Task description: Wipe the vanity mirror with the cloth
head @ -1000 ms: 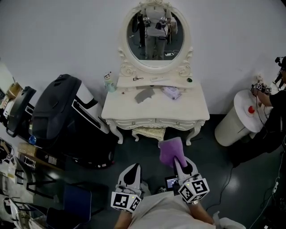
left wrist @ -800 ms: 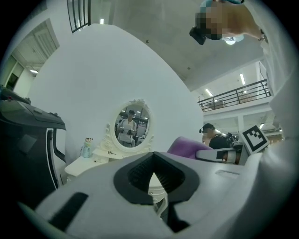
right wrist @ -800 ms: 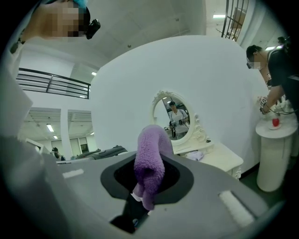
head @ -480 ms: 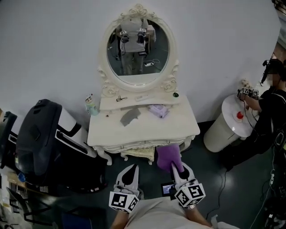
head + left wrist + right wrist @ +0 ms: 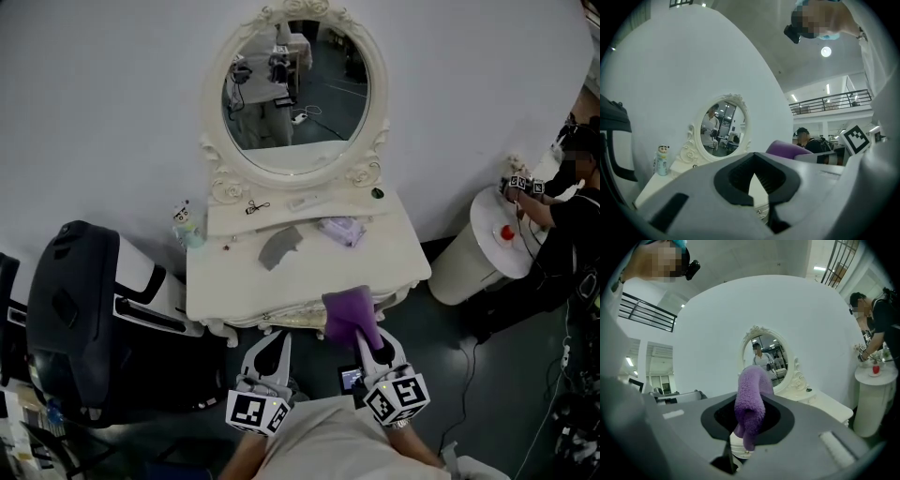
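Note:
The oval vanity mirror [image 5: 295,84] in its ornate cream frame stands at the back of the cream vanity table [image 5: 234,281]. My right gripper [image 5: 367,339] is shut on a purple cloth [image 5: 348,313], which hangs over the table's front edge. In the right gripper view the cloth [image 5: 751,401] sticks up between the jaws, with the mirror [image 5: 765,359] straight behind it. My left gripper [image 5: 276,343] is shut on nothing, just in front of the table. The left gripper view shows the mirror [image 5: 719,129] ahead to the left and the cloth [image 5: 787,149] to the right.
On the tabletop lie a grey cloth [image 5: 279,246] and a lilac bundle [image 5: 343,229]; a small figurine bottle [image 5: 187,225] stands at its left end. A black and white machine [image 5: 84,300] sits on the left. On the right, a person [image 5: 572,206] works at a white round stand [image 5: 478,248].
Both grippers have come closer to the vanity. The purple cloth, earlier over the floor in front of the table, now reaches its front edge. The mirror shows larger and nearer.

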`<action>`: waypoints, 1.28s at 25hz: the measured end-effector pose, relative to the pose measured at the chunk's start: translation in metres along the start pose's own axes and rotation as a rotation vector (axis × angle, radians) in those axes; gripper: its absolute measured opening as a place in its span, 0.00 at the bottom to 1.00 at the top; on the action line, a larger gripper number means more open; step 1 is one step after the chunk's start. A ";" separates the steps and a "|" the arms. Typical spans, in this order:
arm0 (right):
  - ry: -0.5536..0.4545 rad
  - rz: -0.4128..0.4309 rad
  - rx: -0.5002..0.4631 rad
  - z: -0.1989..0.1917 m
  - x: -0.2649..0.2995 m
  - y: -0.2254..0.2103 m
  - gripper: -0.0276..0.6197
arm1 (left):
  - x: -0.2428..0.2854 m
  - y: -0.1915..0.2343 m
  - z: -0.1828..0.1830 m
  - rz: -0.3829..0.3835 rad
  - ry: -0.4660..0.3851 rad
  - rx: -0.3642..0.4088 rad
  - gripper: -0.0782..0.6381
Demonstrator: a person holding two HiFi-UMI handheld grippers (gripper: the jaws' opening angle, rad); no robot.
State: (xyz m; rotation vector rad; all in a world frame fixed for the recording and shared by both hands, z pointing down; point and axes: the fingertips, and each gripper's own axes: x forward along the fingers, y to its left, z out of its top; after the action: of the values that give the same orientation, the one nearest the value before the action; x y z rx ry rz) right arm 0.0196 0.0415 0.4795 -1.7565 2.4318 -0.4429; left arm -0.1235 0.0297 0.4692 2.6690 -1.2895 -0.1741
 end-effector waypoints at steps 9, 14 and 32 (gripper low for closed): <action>0.012 0.017 -0.011 0.002 0.051 0.014 0.14 | 0.009 0.044 0.008 0.037 0.002 0.010 0.11; 0.039 0.027 0.026 -0.006 0.078 -0.005 0.14 | 0.033 0.060 0.004 0.069 0.023 0.013 0.11; 0.015 0.220 0.022 0.067 0.222 -0.134 0.14 | 0.187 0.086 0.024 0.308 -0.081 0.012 0.11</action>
State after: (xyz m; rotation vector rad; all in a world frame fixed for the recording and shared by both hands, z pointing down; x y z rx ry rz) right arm 0.0864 -0.2180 0.4731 -1.4593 2.5813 -0.4583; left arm -0.0779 -0.1727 0.4575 2.4540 -1.7087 -0.2352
